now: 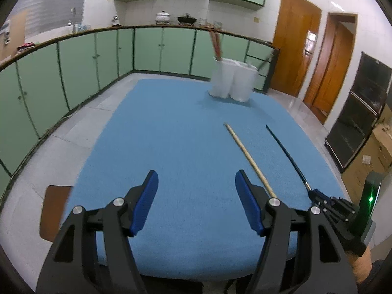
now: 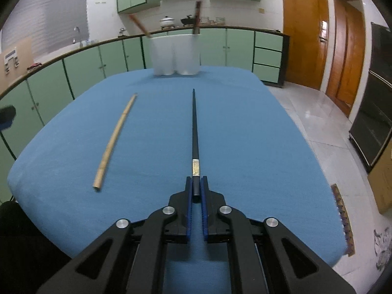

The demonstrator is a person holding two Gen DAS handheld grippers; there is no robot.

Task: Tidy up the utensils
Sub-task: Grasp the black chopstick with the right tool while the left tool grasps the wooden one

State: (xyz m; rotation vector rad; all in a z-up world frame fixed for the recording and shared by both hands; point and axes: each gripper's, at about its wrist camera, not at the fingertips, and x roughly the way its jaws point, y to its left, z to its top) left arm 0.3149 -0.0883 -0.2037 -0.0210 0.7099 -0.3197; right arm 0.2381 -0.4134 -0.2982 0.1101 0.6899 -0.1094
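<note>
Chopsticks are what I'm sorting: my right gripper (image 2: 196,186) is clenched on the butt of the black chopstick (image 2: 195,132), its long axis running straight ahead, tip toward the white holders (image 2: 175,56) across the blue table (image 2: 269,134). I judge the next move calls for lifting and tipping it upright. My left gripper (image 1: 196,203) is released; the bamboo chopstick (image 1: 250,159) lies beside it.
</note>
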